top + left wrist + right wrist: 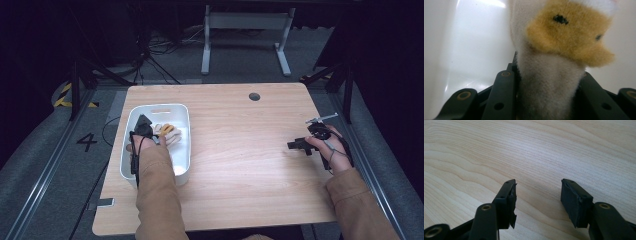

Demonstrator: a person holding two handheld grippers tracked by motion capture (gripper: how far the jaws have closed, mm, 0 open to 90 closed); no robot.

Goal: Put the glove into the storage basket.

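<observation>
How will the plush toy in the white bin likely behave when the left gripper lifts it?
The plush toy looks soft and fuzzy, so it will probably squash between the jaws of the left gripper and droop rather than stay stiff. It seems light for its size. The pile should resist slipping, and it is unlikely to break against the white bin.

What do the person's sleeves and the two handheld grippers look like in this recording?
Both forearms wear tan-brown long sleeves. The left gripper and right gripper are black, each with two flat black jaws; brass-coloured pivot rings show in the gripper views, and small screw holes mark the jaw faces. A dark cable trails along the left hand. The right gripper carries a small grey plate on top.
</observation>
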